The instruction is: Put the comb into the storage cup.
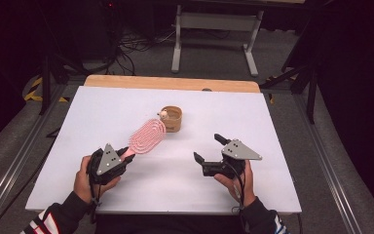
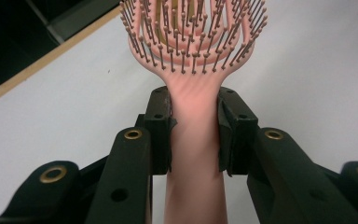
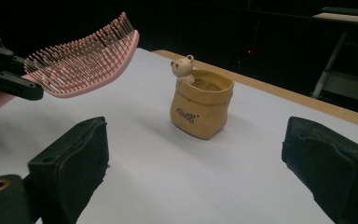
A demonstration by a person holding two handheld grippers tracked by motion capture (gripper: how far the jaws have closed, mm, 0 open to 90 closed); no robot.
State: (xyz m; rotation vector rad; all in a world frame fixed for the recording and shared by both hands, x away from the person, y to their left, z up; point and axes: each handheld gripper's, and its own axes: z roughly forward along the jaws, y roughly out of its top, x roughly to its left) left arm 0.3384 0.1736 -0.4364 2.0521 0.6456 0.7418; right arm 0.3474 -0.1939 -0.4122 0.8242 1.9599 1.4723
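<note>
The pink brush (image 1: 146,136) is held by its handle in the left gripper (image 1: 125,155), over the near-left part of the white table (image 1: 102,112). In the left gripper view the two black pads (image 2: 158,126) press against either side of the brush handle (image 2: 195,140), just below the head, with bristles (image 2: 191,32) pointing up toward the camera. In the right gripper view the brush head (image 3: 81,58) is clear of the table, tilted, bristles upward.

Beyond the brush head stands a tan pot (image 1: 172,118), shaped like a rolled-top bag, upright near the table's centre. A small pale bear figure (image 3: 182,67) sits on its rim at the side facing the brush. Dark script is printed on the pot's front (image 3: 187,115); it is too small to read with confidence.

The right gripper (image 1: 208,149) is held at the near-right of the table, its jaws wide apart and gripping nothing, aimed toward the pot. The pot stands well apart from both grippers.

Past the far edge, a grey-white stand (image 1: 214,29) and cables (image 1: 131,46) are on the floor.
</note>
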